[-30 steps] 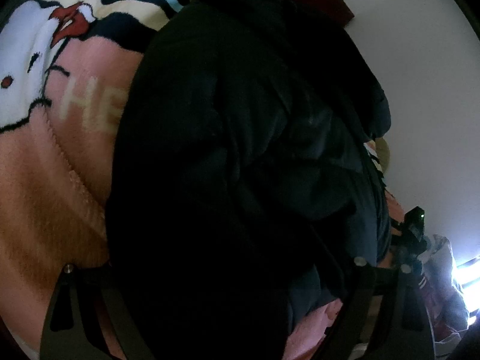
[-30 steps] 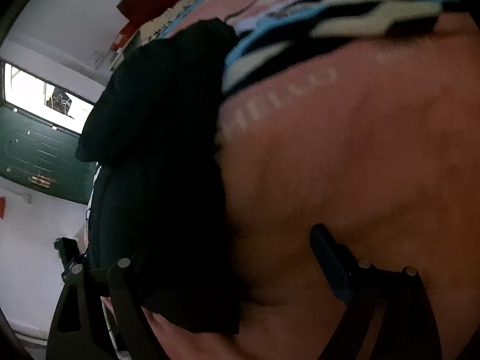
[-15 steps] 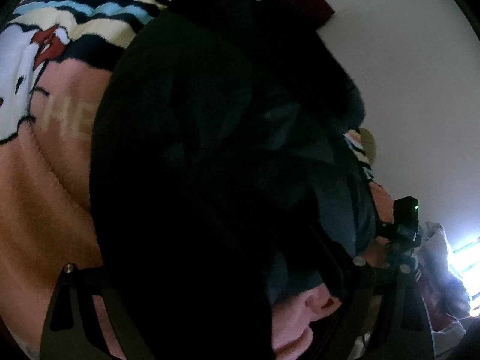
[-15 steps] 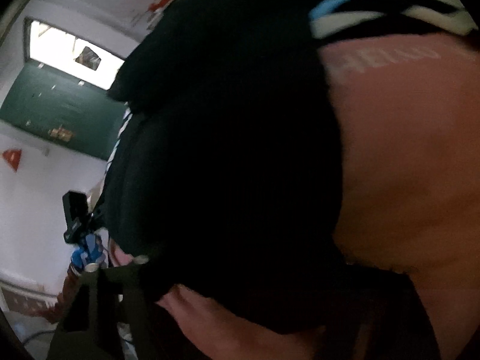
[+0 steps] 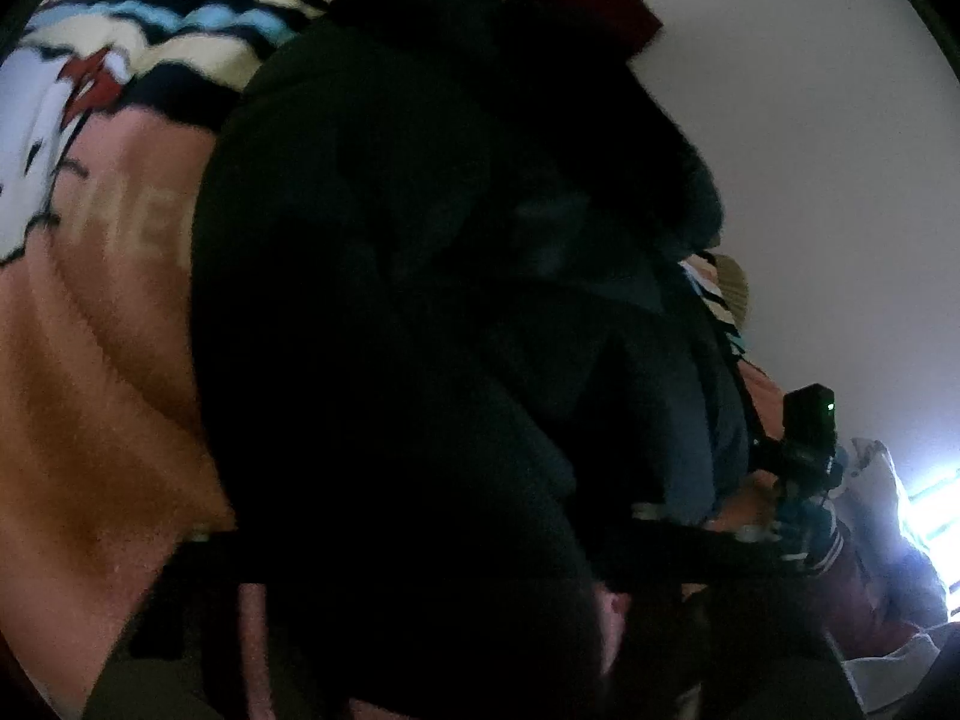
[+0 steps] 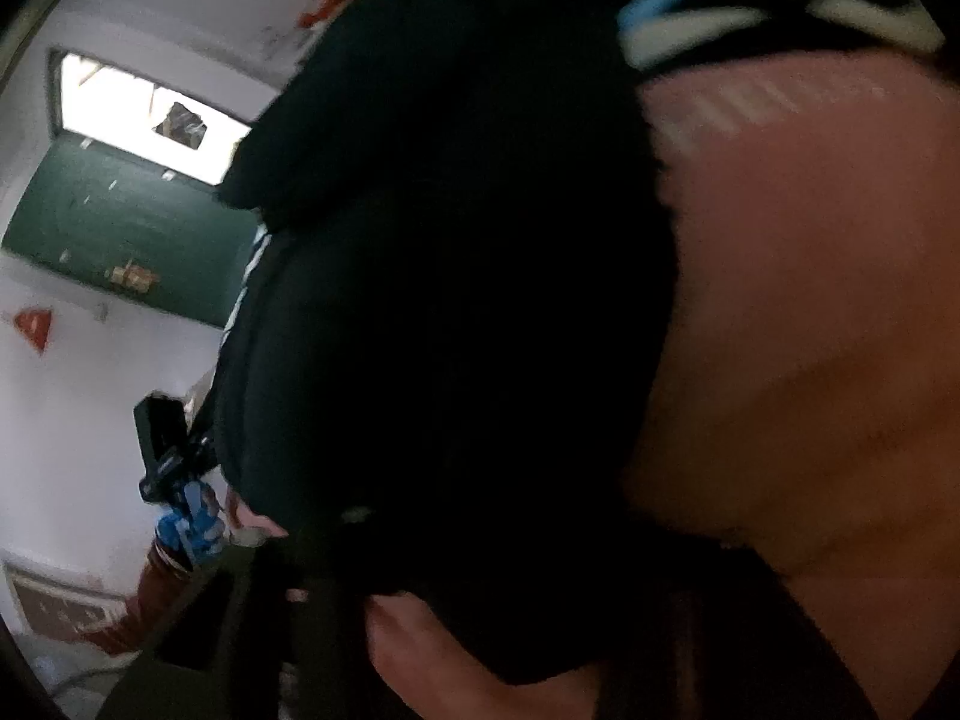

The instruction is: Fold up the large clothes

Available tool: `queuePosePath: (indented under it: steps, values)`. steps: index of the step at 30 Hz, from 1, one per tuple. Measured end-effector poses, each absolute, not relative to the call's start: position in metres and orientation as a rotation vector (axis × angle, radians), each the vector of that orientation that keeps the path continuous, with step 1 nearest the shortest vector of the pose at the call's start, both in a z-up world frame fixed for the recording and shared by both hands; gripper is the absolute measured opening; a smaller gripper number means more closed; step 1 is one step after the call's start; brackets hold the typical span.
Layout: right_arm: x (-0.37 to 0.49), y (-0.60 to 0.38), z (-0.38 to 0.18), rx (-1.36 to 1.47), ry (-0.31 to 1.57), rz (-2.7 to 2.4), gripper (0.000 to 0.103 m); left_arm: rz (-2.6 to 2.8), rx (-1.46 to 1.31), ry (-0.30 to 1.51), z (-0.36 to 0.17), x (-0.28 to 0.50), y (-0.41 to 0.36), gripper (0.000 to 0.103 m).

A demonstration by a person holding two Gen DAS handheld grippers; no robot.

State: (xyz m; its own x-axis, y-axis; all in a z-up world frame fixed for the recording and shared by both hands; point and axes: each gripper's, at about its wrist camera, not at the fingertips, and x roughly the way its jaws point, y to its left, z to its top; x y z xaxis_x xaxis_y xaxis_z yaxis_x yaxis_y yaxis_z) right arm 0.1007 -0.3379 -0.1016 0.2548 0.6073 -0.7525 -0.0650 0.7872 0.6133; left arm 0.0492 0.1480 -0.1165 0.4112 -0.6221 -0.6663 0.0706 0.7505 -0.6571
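A large black padded jacket [image 5: 420, 300] lies bunched on a pink cartoon blanket [image 5: 90, 390]. It fills the middle of the left wrist view and drapes over my left gripper [image 5: 432, 588], hiding the fingertips. In the right wrist view the same jacket [image 6: 450, 300] covers my right gripper [image 6: 480, 612], and a fold hangs over the fingers. The jaws of both grippers are dark and buried in cloth, so I cannot see how they stand. The other gripper, with a blue-gloved hand, shows at the jacket's far side in each view [image 5: 804, 480] [image 6: 174, 480].
The pink blanket [image 6: 810, 330] has striped bands and a white cartoon figure [image 5: 36, 138]. A white wall [image 5: 810, 150] stands behind. A green door [image 6: 120, 228] with a bright window above it is at the left. A bright window and piled cloth [image 5: 888, 510] lie at the far right.
The jacket has been drawn up and toward both cameras, and now covers far more of each view. The right gripper's fingers, visible a second ago, are now hidden under cloth.
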Motion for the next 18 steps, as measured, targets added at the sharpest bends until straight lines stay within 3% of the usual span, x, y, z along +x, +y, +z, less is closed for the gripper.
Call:
queuePosePath:
  steps: [2,5,18]
  values:
    - [0.098,-0.324,-0.087,0.482,1.186,0.521,0.02,-0.478,-0.597,1.045,-0.107,0.049,0.145,0.03]
    - [0.097,-0.321,-0.076,0.496,1.127,0.537,0.018,-0.49,-0.605,1.011,-0.094,0.047,0.148,0.026]
    - [0.129,-0.342,-0.001,0.695,0.799,0.592,0.017,-0.594,-0.755,0.748,-0.005,0.085,0.17,0.023]
